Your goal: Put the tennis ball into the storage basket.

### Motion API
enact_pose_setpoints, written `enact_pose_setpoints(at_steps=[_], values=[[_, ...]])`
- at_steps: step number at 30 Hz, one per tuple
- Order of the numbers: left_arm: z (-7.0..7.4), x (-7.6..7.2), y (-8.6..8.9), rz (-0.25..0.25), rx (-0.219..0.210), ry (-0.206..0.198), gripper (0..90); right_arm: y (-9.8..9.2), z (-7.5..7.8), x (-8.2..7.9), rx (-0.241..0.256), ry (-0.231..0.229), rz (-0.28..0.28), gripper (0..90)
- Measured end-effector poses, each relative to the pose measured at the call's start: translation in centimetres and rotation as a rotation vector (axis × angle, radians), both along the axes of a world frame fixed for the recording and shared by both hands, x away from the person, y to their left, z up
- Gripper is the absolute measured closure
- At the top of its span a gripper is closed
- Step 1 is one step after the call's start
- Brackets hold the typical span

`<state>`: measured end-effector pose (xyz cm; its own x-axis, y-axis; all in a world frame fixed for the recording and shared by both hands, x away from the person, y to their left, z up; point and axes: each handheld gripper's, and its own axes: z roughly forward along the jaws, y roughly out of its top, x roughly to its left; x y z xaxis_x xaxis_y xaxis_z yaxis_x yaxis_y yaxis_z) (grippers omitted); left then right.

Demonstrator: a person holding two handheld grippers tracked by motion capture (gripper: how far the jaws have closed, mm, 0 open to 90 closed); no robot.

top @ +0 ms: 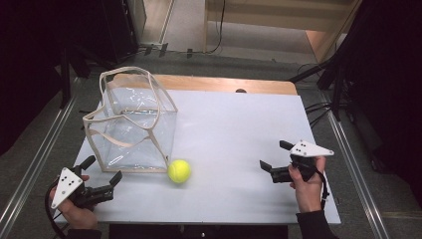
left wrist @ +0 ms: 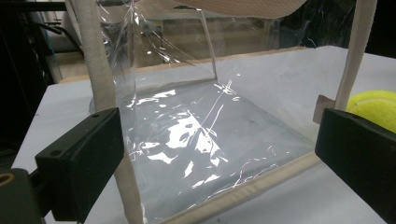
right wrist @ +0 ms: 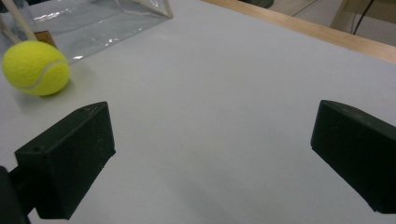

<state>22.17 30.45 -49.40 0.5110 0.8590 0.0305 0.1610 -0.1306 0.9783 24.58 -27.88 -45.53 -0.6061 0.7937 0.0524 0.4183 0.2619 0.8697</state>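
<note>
A clear plastic tote bag [top: 132,127] with cream straps stands on the left of the white table [top: 234,129], its mouth facing up. A yellow tennis ball [top: 179,171] lies on the table just off the bag's near right corner. My left gripper [top: 102,172] is open at the table's near left corner, jaws pointing at the bag [left wrist: 196,135], with the ball [left wrist: 376,107] at the right edge of its view. My right gripper [top: 275,155] is open over the near right of the table, empty, pointing left toward the ball [right wrist: 35,68].
A wooden strip [top: 224,83] runs along the table's far edge. Metal rails [top: 35,164] flank the table on the floor. Dark stands and cables [top: 328,84] sit at the far right. Bare table surface lies between the ball and the right gripper.
</note>
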Motion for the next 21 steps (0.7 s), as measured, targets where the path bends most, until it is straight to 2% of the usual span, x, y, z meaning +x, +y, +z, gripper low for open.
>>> enact_pose_setpoints(at_steps=[8, 19, 21], values=[[0.0, 0.0, 0.0, 0.002, 0.001, 0.000, 1.3, 2.3, 0.7, 1.0, -0.026, 0.023, 0.064, 0.0], [0.0, 0.1, 0.0, -0.006, -0.001, -0.004, 1.3, 6.0, 1.9, 2.6, -0.069, 0.027, 0.154, 0.0], [0.0, 0.1, 0.0, -0.007, -0.001, -0.005, 1.3, 6.2, 1.9, 2.6, -0.072, 0.032, 0.157, 0.0]])
